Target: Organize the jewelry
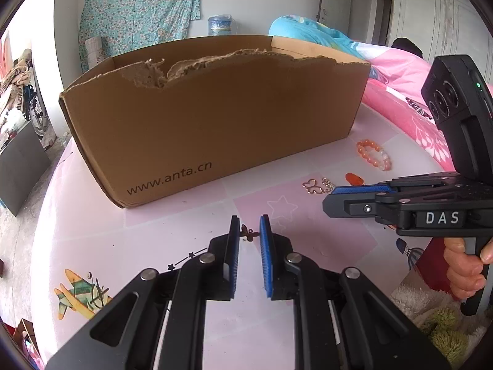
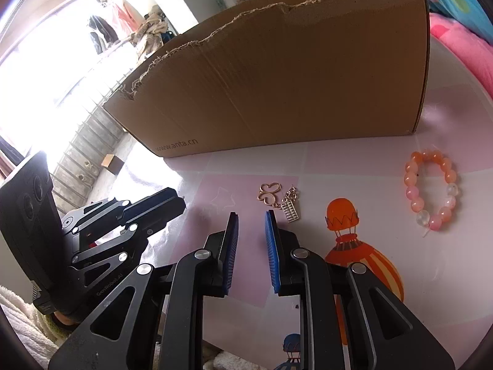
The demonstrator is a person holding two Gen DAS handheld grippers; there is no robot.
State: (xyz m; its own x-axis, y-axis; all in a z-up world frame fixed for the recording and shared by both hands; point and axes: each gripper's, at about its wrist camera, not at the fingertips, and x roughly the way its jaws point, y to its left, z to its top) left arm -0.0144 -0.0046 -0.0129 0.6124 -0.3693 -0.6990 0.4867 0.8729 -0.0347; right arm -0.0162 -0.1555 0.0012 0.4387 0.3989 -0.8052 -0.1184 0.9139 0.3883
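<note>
A torn brown cardboard box [image 1: 212, 117] marked www.anta.cn stands on the pink table; it also shows in the right wrist view [image 2: 277, 86]. My left gripper [image 1: 249, 231] is open, its fingertips either side of a small dark butterfly charm [image 1: 249, 233] on the table. My right gripper [image 2: 251, 215] is open and empty, just short of a gold butterfly keychain with an abacus charm [image 2: 277, 199], also seen in the left wrist view [image 1: 317, 186]. An orange-pink bead bracelet [image 2: 433, 189] lies to the right, also in the left wrist view [image 1: 374, 154].
The round table [image 1: 172, 225] has a pink cover with printed plane, balloon and star pictures. A bed with pink and blue bedding [image 1: 397, 71] lies behind on the right. Fluffy fabric [image 1: 431, 311] lies at the table's near right edge.
</note>
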